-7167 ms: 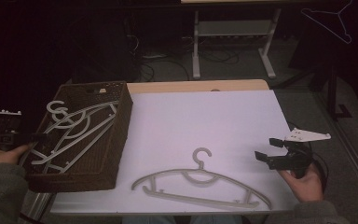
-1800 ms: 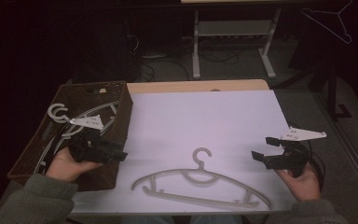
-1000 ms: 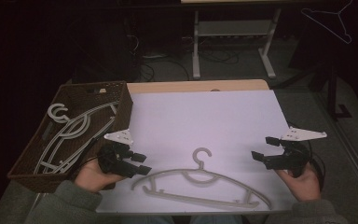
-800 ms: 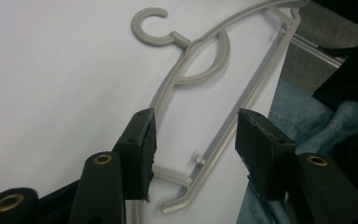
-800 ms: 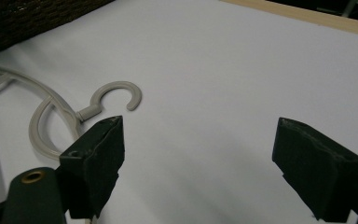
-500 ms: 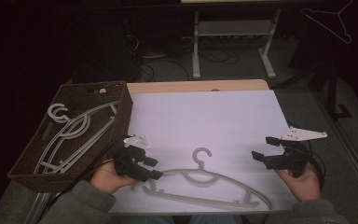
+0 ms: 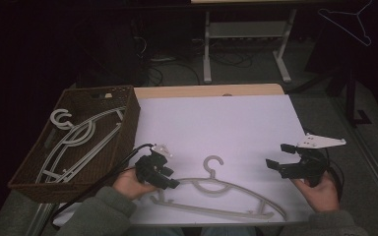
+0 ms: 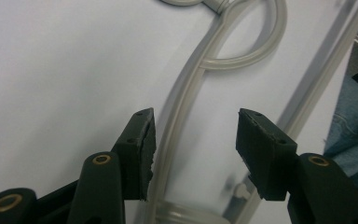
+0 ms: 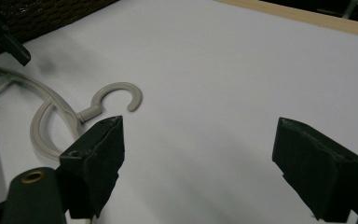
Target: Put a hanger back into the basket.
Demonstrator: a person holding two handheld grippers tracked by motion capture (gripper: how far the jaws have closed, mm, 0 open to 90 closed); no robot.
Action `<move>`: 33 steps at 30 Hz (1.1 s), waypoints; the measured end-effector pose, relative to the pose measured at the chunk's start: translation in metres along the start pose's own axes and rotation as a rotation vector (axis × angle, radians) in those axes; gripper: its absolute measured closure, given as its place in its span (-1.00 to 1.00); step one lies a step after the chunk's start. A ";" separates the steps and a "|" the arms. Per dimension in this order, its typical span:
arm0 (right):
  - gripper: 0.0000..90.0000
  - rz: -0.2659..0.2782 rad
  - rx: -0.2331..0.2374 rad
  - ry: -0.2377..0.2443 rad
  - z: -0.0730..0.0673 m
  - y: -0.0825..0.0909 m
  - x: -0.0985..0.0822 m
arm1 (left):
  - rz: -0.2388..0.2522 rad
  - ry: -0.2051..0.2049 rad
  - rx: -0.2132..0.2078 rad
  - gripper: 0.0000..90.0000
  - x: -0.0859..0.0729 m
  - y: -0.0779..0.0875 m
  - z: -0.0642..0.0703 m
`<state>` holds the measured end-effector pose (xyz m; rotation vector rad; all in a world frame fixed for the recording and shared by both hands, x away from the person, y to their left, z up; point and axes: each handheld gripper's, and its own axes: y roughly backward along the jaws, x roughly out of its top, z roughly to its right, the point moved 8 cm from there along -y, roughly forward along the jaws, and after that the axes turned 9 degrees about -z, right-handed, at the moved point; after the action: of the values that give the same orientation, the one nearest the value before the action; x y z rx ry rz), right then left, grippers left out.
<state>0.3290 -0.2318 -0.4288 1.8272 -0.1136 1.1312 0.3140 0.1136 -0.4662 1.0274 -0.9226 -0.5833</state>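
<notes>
Pale grey plastic hanger (image 7: 216,189) lies flat on the white bench (image 7: 236,123), hook pointing away, near the front edge. Left tool (image 7: 170,181) at its left shoulder; right tool (image 7: 277,157) well apart.
Left gripper view: jaws partly open, straddling the hanger's arm (image 8: 182,116), pads not pressing.
Right gripper view: jaws wide, empty; hook (image 9: 116,95) beyond.

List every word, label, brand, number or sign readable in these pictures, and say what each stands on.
None: no readable text on the grey plastic hanger, the brown woven basket, the white table sheet or the black left gripper and right gripper.
</notes>
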 end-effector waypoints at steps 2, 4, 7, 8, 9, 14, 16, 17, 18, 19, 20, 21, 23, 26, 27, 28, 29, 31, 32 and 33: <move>-0.65 0.002 0.001 0.001 0.000 0.000 0.000 | -0.013 -0.006 0.016 0.05 0.002 -0.003 -0.002; -0.65 0.004 0.001 0.002 0.000 0.001 0.000 | -0.018 -0.005 0.019 0.08 0.002 -0.006 -0.004; -0.65 0.007 0.001 0.000 0.000 0.001 0.000 | -0.036 0.004 0.026 0.12 0.000 -0.011 -0.009; -0.65 0.007 0.001 0.001 0.000 0.001 0.000 | -0.042 0.002 0.028 0.14 -0.001 -0.013 -0.011; -0.65 0.006 0.001 0.001 0.000 0.001 0.000 | -0.048 0.002 0.029 0.16 -0.001 -0.013 -0.011; -0.65 0.004 0.003 0.002 0.000 0.001 0.001 | -0.055 0.009 0.032 0.27 -0.002 -0.018 -0.014; -0.65 0.004 0.004 0.002 -0.001 0.001 0.001 | -0.063 0.013 0.027 0.33 -0.004 -0.019 -0.014; -0.65 0.004 0.004 0.004 -0.001 0.001 0.001 | -0.067 0.012 0.025 0.35 -0.004 -0.020 -0.014; -0.65 0.004 0.004 0.003 -0.001 0.000 0.001 | -0.070 0.007 0.024 0.37 -0.005 -0.021 -0.014; -0.65 0.004 0.004 0.003 -0.001 0.000 0.001 | -0.072 0.005 0.023 0.39 -0.005 -0.022 -0.014; -0.65 0.003 0.004 0.003 -0.001 0.000 0.001 | -0.074 0.007 0.021 0.42 -0.005 -0.022 -0.014; -0.65 0.003 0.004 0.003 -0.001 0.000 0.001 | -0.077 0.007 0.020 0.44 -0.006 -0.023 -0.014; -0.65 0.003 0.003 0.003 -0.001 0.000 0.001 | -0.089 -0.001 0.022 0.46 -0.006 -0.025 -0.014; -0.65 0.004 0.005 0.005 -0.001 0.000 0.001 | -0.092 -0.009 0.012 0.50 -0.005 -0.025 -0.012; -0.65 0.004 0.005 0.004 -0.001 0.000 0.001 | -0.094 -0.011 0.016 0.51 -0.004 -0.025 -0.012; -0.65 0.005 0.006 0.004 -0.001 0.001 0.001 | -0.095 -0.012 0.016 0.53 -0.004 -0.025 -0.013; -0.65 0.005 0.005 0.003 -0.001 0.001 0.001 | -0.095 -0.012 0.018 0.55 -0.004 -0.026 -0.013; -0.65 0.006 0.006 0.002 -0.001 0.001 0.001 | -0.098 -0.018 0.015 0.60 -0.005 -0.026 -0.012; -0.65 0.007 0.006 0.002 -0.001 0.001 0.001 | -0.101 -0.027 0.018 0.64 -0.005 -0.026 -0.012; -0.65 0.008 0.005 0.002 0.000 0.001 0.001 | -0.101 -0.028 0.020 0.65 -0.005 -0.026 -0.012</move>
<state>0.3285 -0.2319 -0.4273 1.8312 -0.1173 1.1391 0.3220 0.1118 -0.4940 1.0909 -0.9061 -0.6756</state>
